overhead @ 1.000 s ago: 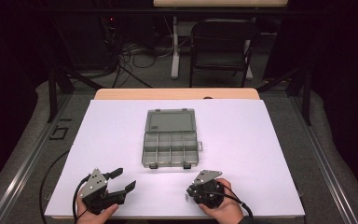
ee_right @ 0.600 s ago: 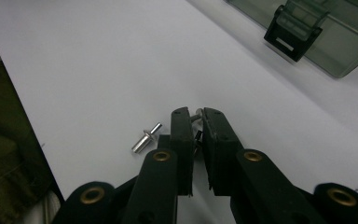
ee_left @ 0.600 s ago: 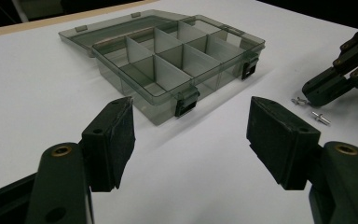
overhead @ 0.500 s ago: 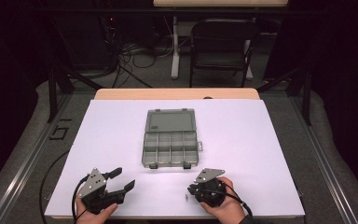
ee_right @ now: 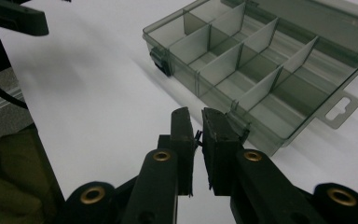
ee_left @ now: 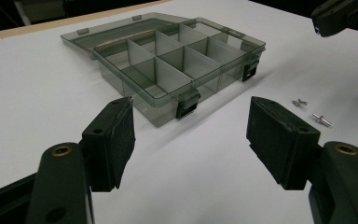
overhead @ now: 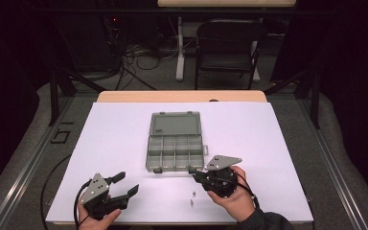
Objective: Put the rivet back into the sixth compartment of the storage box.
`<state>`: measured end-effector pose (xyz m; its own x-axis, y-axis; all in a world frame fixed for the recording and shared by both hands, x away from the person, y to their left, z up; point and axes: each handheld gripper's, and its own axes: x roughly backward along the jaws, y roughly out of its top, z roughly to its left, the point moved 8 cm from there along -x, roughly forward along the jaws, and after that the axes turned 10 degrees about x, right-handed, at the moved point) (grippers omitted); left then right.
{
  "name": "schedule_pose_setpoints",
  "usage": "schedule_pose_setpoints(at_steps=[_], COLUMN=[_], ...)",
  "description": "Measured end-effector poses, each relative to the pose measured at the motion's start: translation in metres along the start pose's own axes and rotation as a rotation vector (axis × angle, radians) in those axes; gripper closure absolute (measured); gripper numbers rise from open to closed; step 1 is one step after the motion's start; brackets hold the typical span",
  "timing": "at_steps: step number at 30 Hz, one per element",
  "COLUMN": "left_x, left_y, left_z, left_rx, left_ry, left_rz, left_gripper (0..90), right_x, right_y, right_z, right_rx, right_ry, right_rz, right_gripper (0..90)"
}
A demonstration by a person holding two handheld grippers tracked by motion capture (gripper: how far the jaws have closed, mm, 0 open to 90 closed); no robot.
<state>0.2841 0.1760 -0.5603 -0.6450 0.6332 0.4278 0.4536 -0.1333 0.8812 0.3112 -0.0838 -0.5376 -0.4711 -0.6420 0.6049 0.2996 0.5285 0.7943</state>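
A smoky clear compartment box (overhead: 175, 143) lies open in the middle of the white table, its lid folded back and its cells bare. My right gripper (overhead: 197, 175) hovers at the box's near right corner. In the right gripper view its jaws (ee_right: 196, 126) are pinched on a tiny dark screw (ee_right: 197, 136), just before the box wall (ee_right: 261, 60). Two small metal screws (overhead: 192, 194) (overhead: 191, 203) lie on the table near that hand. My left gripper (overhead: 124, 184) rests at the near left, open and holding nothing (ee_left: 191, 126), facing the box (ee_left: 168, 60) and the screws (ee_left: 299, 102) (ee_left: 321, 119).
The white sheet (overhead: 278, 143) covers the table almost to its edges. Cables trail from both grippers off the near edge. A black chair (overhead: 227, 48) and floor cables stand beyond the far edge. The other gripper's tip appears at the top of each gripper view (ee_left: 340, 16) (ee_right: 14, 18).
My right gripper has moved forward from the near table area up to the box's near right corner. The left gripper has barely shifted.
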Motion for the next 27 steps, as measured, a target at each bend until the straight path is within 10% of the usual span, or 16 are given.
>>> schedule_pose_setpoints(at_steps=[27], left_x=[0.001], left_y=[0.002], left_z=[0.001], left_rx=[-0.002], left_ry=[0.0], left_rz=[-0.02], left_gripper=[31.2], right_x=[-0.039], right_y=[0.064], right_z=[-0.009], right_rx=[0.04], right_ry=[-0.01], right_rz=[-0.041], right_gripper=[83.2])
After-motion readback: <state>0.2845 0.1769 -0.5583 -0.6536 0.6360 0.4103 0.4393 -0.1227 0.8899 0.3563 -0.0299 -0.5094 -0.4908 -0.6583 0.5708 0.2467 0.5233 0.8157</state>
